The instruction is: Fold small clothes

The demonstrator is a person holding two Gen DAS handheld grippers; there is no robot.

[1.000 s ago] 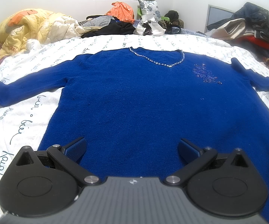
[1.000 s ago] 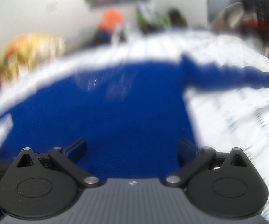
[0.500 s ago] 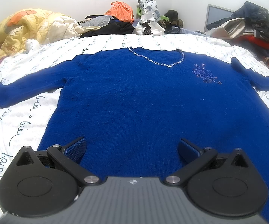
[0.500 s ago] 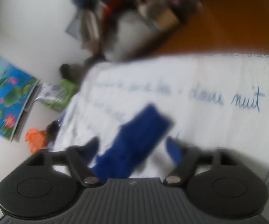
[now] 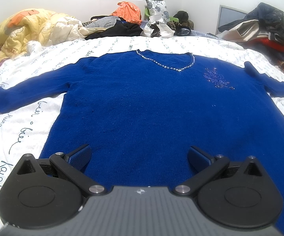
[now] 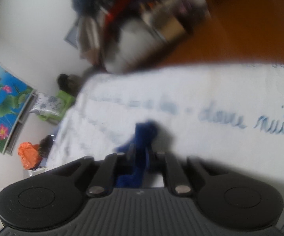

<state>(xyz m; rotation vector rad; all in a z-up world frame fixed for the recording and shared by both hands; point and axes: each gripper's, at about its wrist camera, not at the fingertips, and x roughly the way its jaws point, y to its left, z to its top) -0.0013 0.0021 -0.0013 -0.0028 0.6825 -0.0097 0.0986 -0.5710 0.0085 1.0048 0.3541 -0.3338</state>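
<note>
A royal blue sweater [image 5: 142, 102] with a beaded neckline lies flat, front up, on the white bed sheet [image 5: 14, 129], both sleeves spread out. My left gripper [image 5: 139, 155] hovers open over the sweater's lower hem, nothing between its fingers. In the rolled right wrist view, my right gripper [image 6: 139, 153] has closed on the end of the sweater's right sleeve [image 6: 145, 131]; the blue cuff sticks out past the pinched fingers over the sheet.
A yellow quilt [image 5: 23, 27] is bunched at the bed's far left. Piled clothes and an orange bag [image 5: 128, 11] sit along the headboard. More clothes are heaped on a chair [image 5: 260, 25] at the right, beside the bed's edge and the wooden floor [image 6: 240, 29].
The right gripper swung from over the sweater's body to the right sleeve end, rolled sideways, and closed on the cuff. The left gripper stayed still and open.
</note>
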